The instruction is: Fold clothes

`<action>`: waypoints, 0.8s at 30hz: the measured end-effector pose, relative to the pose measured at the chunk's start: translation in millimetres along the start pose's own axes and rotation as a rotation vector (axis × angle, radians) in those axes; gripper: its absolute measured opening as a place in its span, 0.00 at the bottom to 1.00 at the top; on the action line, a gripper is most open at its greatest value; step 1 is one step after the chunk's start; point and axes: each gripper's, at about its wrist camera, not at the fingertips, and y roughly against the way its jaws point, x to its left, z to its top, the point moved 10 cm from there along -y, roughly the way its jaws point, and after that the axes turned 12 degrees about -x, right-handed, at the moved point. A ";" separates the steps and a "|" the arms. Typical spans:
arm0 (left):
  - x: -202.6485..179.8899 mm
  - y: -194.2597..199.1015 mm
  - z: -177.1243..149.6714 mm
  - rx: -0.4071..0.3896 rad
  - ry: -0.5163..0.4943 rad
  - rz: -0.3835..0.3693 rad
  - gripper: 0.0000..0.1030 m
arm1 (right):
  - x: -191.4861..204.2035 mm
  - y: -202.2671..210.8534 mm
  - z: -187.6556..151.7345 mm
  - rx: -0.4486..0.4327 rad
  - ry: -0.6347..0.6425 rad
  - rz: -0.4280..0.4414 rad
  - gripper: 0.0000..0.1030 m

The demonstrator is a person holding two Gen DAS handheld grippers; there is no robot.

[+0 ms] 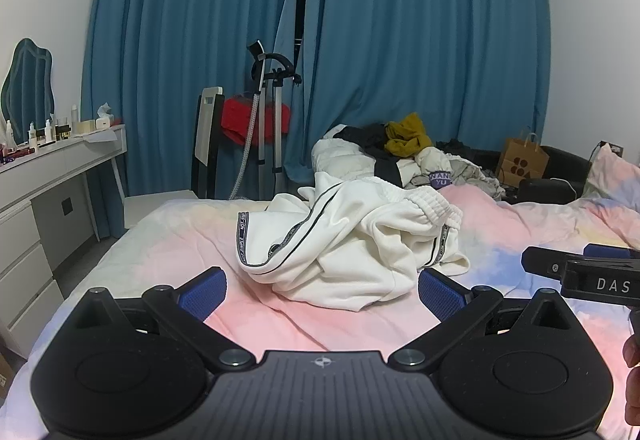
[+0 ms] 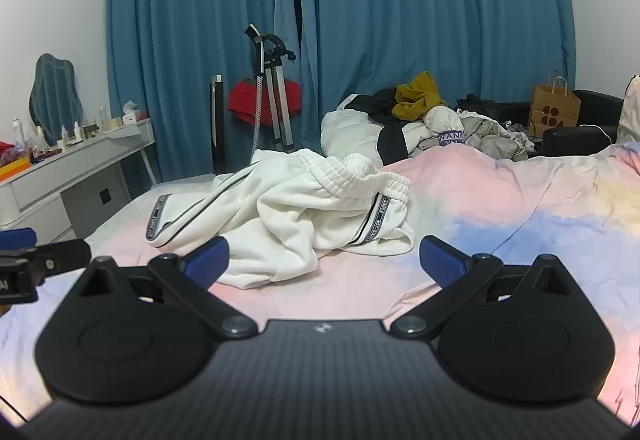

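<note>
the left gripper and right gripper hover low over the near part of the bed, jaws spread wide, holding nothing. just beyond their blue pads lie crumpled white trousers with striped side tape, untouched. farther back, a clothes pile sits before blue curtains.

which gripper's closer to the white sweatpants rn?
Roughly even, left perhaps slightly. Left gripper faces the white sweatpants head-on; right gripper sits toward their waistband side. Both open, neither touching.
</note>
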 end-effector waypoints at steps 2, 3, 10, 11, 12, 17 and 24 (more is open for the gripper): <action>1.4 1.8 0.6 -0.014 0.008 -0.001 1.00 | 0.0 0.1 -0.3 -0.002 0.004 0.001 1.00; 2.2 2.7 0.9 -0.021 0.013 -0.002 1.00 | -0.1 0.1 -0.4 -0.003 0.006 0.001 1.00; 1.2 -0.4 0.9 -0.010 0.008 -0.001 1.00 | 0.9 -0.2 -0.2 -0.009 0.016 0.002 1.00; 1.2 1.4 2.1 -0.012 0.008 -0.003 1.00 | 1.0 1.2 0.4 -0.008 0.016 0.002 1.00; 1.8 0.5 1.3 -0.010 0.008 -0.004 1.00 | 1.1 2.9 1.1 -0.008 0.015 0.002 1.00; -0.4 0.3 -0.8 -0.005 0.008 -0.008 1.00 | 1.3 1.5 0.0 -0.010 0.007 0.001 1.00; -2.1 -0.1 -1.9 -0.001 0.006 -0.013 1.00 | 1.9 0.0 -3.1 -0.008 -0.003 0.010 1.00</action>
